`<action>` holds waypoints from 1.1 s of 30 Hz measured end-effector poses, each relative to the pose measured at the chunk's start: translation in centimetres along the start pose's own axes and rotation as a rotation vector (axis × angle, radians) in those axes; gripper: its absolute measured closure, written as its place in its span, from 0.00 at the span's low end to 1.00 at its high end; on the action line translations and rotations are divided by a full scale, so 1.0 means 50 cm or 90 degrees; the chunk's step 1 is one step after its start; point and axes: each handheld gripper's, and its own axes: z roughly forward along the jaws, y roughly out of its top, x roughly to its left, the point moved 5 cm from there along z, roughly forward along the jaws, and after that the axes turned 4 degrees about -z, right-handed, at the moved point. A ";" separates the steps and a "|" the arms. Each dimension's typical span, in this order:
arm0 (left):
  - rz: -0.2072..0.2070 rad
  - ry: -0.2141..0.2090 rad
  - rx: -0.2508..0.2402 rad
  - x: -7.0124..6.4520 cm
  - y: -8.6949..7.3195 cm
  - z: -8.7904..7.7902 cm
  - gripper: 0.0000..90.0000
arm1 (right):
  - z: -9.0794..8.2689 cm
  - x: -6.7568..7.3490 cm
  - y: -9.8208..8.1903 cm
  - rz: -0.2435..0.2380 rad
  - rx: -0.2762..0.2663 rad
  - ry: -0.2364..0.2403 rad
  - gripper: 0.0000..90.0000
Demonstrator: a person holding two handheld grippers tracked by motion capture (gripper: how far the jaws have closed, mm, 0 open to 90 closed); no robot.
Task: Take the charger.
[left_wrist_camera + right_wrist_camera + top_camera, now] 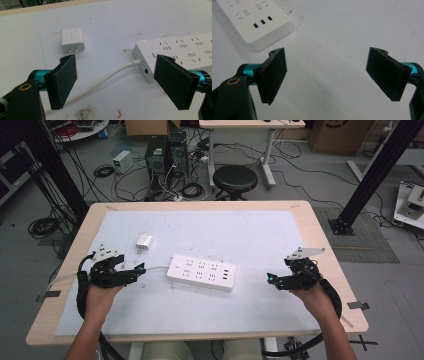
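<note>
A: Both grippers are wide open and hold nothing. The strip (pixel 202 272) lies flat between them, nearer the left gripper (pixel 141 268) than the right gripper (pixel 270 279).

B: It looks hard, smooth and a bit heavy. Grab it by the long sides.

A: The plug (pixel 71 40) lies just past the left gripper. It looks light, hard and slippery. Pinch its flat sides.

B: The cord (pixel 105 78) bends. There's lots of bare mat (pixel 260 237).

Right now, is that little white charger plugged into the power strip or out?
Out. The charger lies flat on the mat, prongs bare, apart from the power strip.
</note>
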 end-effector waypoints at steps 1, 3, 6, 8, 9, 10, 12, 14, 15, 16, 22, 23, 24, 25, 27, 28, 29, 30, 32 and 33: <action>-0.001 0.000 -0.002 0.000 0.001 0.000 0.21 | 0.000 0.001 0.001 0.000 0.000 -0.001 0.19; -0.004 -0.002 -0.007 0.000 0.004 0.000 0.21 | 0.001 0.003 0.002 0.000 -0.002 0.001 0.19; -0.018 0.000 -0.026 0.006 0.016 0.001 0.21 | 0.006 0.005 0.004 0.005 -0.004 0.003 0.19; -0.028 0.003 -0.043 0.012 0.032 0.004 0.21 | 0.015 0.005 0.008 0.010 -0.009 0.003 0.19; -0.032 0.004 -0.048 0.015 0.038 0.007 0.21 | 0.016 0.006 0.010 0.012 -0.008 0.004 0.19; -0.034 0.005 -0.049 0.017 0.042 0.009 0.21 | 0.017 0.007 0.013 0.010 -0.009 0.005 0.19; -0.038 0.014 -0.053 0.024 0.053 0.019 0.21 | 0.018 0.010 0.018 0.008 -0.008 0.008 0.19; -0.040 0.020 -0.052 0.028 0.058 0.024 0.21 | 0.019 0.010 0.020 0.003 -0.007 0.006 0.19; -0.035 0.027 -0.052 0.032 0.067 0.032 0.21 | 0.017 0.010 0.025 0.006 -0.006 0.009 0.19; -0.031 0.033 -0.053 0.034 0.073 0.036 0.21 | 0.016 0.010 0.028 0.004 -0.006 0.009 0.19; -0.036 0.062 -0.058 0.058 0.115 0.059 0.21 | 0.014 0.007 0.034 0.004 -0.008 0.006 0.19; -0.039 0.065 -0.058 0.062 0.122 0.063 0.21 | 0.014 0.007 0.035 0.005 -0.008 0.007 0.19; -0.043 0.065 -0.063 0.066 0.129 0.068 0.21 | 0.014 0.006 0.035 0.005 -0.007 0.006 0.19; -0.043 0.065 -0.063 0.066 0.129 0.068 0.21 | 0.014 0.006 0.035 0.005 -0.007 0.006 0.19; -0.045 0.069 -0.068 0.073 0.142 0.085 0.21 | 0.017 0.004 0.038 0.012 -0.006 0.005 0.19; -0.046 0.071 -0.075 0.076 0.145 0.091 0.21 | 0.017 0.004 0.038 0.012 -0.006 0.005 0.19; -0.053 0.070 -0.080 0.080 0.146 0.098 0.21 | 0.017 0.004 0.040 0.011 -0.008 0.007 0.19; -0.056 0.071 -0.076 0.084 0.145 0.105 0.21 | 0.016 0.004 0.042 0.009 -0.007 0.006 0.19; -0.056 0.082 -0.067 0.091 0.140 0.119 0.21 | 0.013 0.003 0.044 0.004 -0.008 0.007 0.19; -0.054 0.085 -0.059 0.096 0.138 0.125 0.21 | 0.013 0.002 0.044 0.004 -0.010 0.006 0.19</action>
